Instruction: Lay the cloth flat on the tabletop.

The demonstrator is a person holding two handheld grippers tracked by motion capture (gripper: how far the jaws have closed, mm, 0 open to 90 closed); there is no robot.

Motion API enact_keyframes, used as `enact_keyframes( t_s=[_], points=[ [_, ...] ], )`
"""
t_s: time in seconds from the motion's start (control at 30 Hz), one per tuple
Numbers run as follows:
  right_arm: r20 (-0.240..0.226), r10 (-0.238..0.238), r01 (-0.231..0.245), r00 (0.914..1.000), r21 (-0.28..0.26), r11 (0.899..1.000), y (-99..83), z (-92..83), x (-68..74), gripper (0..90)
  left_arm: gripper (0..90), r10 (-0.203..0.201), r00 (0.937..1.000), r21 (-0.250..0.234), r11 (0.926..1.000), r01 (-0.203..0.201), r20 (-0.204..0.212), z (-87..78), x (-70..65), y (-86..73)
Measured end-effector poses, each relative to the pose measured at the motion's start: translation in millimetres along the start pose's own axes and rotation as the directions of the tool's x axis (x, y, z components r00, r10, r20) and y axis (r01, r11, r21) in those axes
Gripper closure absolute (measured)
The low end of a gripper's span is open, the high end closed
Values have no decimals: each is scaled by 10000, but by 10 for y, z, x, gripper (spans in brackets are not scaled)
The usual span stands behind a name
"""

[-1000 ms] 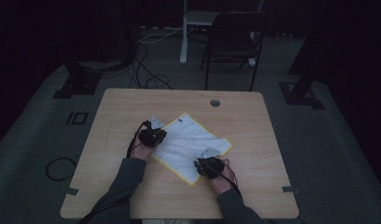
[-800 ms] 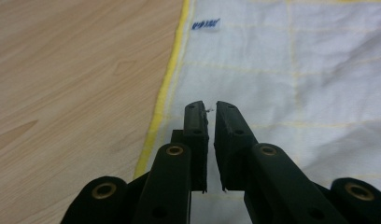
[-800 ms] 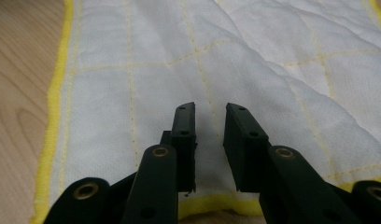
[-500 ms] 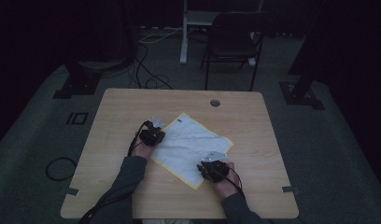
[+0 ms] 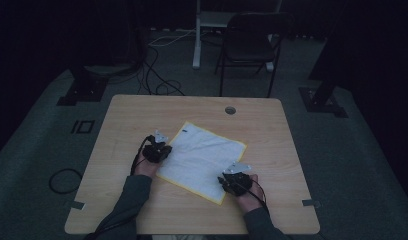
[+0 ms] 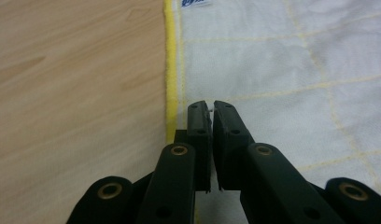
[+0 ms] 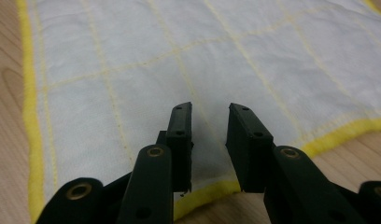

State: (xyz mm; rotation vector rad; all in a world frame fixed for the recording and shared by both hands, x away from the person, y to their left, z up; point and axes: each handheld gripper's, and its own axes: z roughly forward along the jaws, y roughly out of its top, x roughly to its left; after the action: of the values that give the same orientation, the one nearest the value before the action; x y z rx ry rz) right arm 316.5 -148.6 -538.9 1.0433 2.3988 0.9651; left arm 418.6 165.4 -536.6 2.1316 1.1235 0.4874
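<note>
A white cloth (image 5: 202, 157) with yellow hem and yellow grid stitching lies flat in the middle of the wooden table (image 5: 272, 130). My left gripper (image 5: 161, 145) sits at the cloth's left edge. In the left gripper view the cloth (image 6: 282, 70) lies under the left gripper (image 6: 212, 106), whose jaws have just been closing and now pinch a sliver of white fabric just inside the yellow hem. My right gripper (image 5: 234, 172) hovers at the cloth's near right edge. In the right gripper view its jaws (image 7: 209, 109) have just been opening and stand apart over the cloth (image 7: 179, 56), gripping nothing.
A round cable hole (image 5: 230, 110) sits near the table's far edge. A dark chair (image 5: 249, 47) and floor cables (image 5: 157, 65) lie beyond the table. Bare wood (image 6: 76, 84) runs left of the cloth, and more wood (image 7: 352, 154) lies by its near corner.
The raised fold of cloth by the right gripper has dropped flat, and that gripper has drawn back toward the person and rightward. The left gripper shifted slightly down and left along the hem.
</note>
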Motion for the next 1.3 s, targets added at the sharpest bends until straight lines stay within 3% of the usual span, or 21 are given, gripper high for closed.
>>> enact_keyframes(
  t_s=[0.33, 0.67, 0.97, 1.1, 1.3],
  points=[
    [410, 209, -211, 9989, 33, 9998, -38, -34, -119, 707, 863, -387, 9992, -251, 9989, 389, 79, -199, -67, -237],
    [575, 74, -79, 9983, 86, 9999, -32, -28, -192, 703, 862, -450, 9990, -180, 9988, 450, 17, -300, -165, -327],
    [747, 222, -226, 9970, 41, 9997, -30, -15, -262, 700, 864, -619, 9980, -189, 9979, 617, -124, -404, -304, -431],
    [826, 260, -262, 9962, 15, 9997, -32, -12, -280, 700, 862, -925, 9957, -255, 9954, 924, -26, -459, -336, -494],
    [815, 383, -386, 9959, 17, 9993, -34, -13, -274, 710, 860, -890, 9960, -280, 9957, 886, -126, -490, -368, -528]
  ],
)
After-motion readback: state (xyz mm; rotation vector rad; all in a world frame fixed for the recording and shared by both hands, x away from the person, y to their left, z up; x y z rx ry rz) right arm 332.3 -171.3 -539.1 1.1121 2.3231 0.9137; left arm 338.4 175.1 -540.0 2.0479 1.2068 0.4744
